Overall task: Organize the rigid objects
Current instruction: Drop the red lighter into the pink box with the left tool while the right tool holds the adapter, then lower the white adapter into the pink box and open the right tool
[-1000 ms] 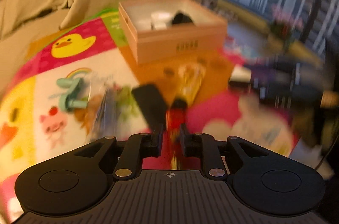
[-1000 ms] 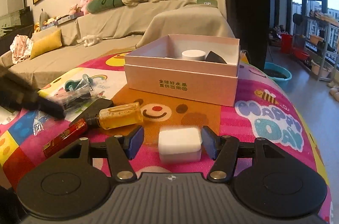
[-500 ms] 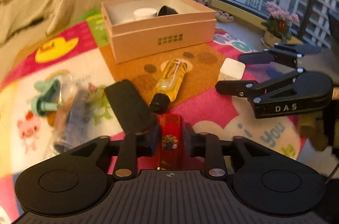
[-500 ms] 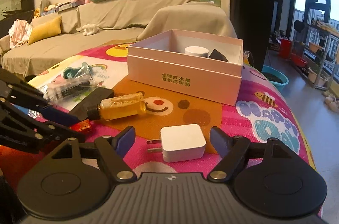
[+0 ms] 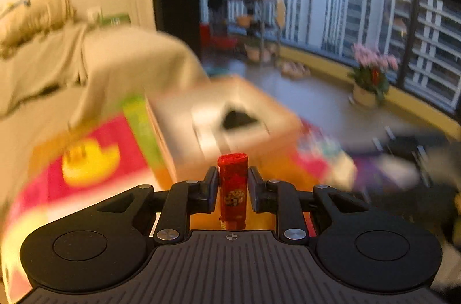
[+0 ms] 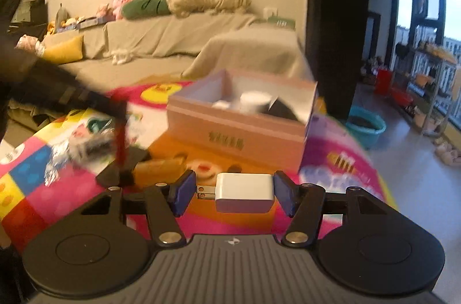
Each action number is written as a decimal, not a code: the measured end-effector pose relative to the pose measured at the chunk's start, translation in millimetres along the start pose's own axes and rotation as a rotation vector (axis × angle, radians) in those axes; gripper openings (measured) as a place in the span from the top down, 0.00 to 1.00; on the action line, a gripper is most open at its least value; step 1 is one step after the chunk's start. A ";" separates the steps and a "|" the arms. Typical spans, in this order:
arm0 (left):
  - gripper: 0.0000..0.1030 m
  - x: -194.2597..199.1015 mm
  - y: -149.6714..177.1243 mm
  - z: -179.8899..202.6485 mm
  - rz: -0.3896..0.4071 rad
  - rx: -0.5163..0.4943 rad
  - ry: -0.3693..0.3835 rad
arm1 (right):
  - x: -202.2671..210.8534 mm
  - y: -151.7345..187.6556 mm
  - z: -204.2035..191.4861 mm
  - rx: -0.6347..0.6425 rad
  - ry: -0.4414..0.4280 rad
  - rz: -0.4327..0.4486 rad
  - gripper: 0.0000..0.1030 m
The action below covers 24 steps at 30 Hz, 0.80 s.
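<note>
A colourful cartoon mat [image 6: 43,177] covers the work surface, its rounded edge falling away at the right of the right wrist view toward bare floor, with a sheet-draped sofa [image 6: 161,45] just behind its far side. An open pink box [image 6: 236,128] sits on the mat at centre frame, its walls up on all four sides and the top open; a white round container [image 6: 253,101] and a dark object [image 6: 282,108] lie inside. Between the box and the gripper bodies a strip of mat lies bare.

The left gripper [image 5: 232,186] points slightly downward toward the box, held above the mat, its jaws narrow and clamped on a red lighter [image 5: 232,183] that stands upright between the pads, top end clear of the fingertips. In the right wrist view the same gripper reaches in from the upper left as a dark blurred shape, the lighter [image 6: 121,137] hanging below it over the clutter.

The right gripper [image 6: 233,194] is low at centre frame, tilted down, its blue-padded jaws closing around a white charger plug [image 6: 244,193]; the right pad touches the plug's body, while the prongs point at the left pad with a sliver of gap that blur makes hard to judge.

At left on the mat lie a crinkled plastic bag [image 6: 83,148], a black flat block [image 6: 124,165] and a yellow bottle [image 6: 161,168], all smeared by motion.
</note>
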<state>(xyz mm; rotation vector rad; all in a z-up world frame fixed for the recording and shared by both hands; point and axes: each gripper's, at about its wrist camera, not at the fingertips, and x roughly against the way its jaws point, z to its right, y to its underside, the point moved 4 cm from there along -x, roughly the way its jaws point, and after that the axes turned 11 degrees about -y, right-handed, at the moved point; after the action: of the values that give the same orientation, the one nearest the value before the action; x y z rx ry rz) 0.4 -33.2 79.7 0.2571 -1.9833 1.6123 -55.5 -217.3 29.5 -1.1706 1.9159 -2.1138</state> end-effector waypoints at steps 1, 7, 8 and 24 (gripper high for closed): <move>0.75 -9.6 -15.0 -4.8 0.019 0.019 -0.006 | 0.4 -3.5 1.2 0.001 0.006 0.009 0.42; 0.74 -92.5 -71.9 -38.6 -0.028 0.207 -0.016 | -1.7 -13.1 3.8 0.003 0.022 0.014 0.42; 0.74 -96.5 -70.4 -43.8 -0.022 0.234 -0.018 | -1.6 -13.2 3.6 0.006 0.027 0.014 0.42; 0.74 9.9 101.5 -68.3 -0.057 0.340 -0.066 | -92.7 -137.4 22.0 0.015 0.015 0.068 0.42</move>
<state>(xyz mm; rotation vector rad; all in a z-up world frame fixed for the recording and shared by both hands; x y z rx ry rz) -36.0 59.4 7.8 0.4971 -1.7222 1.9202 81.9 -157.0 103.3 -1.0738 1.9136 -2.1047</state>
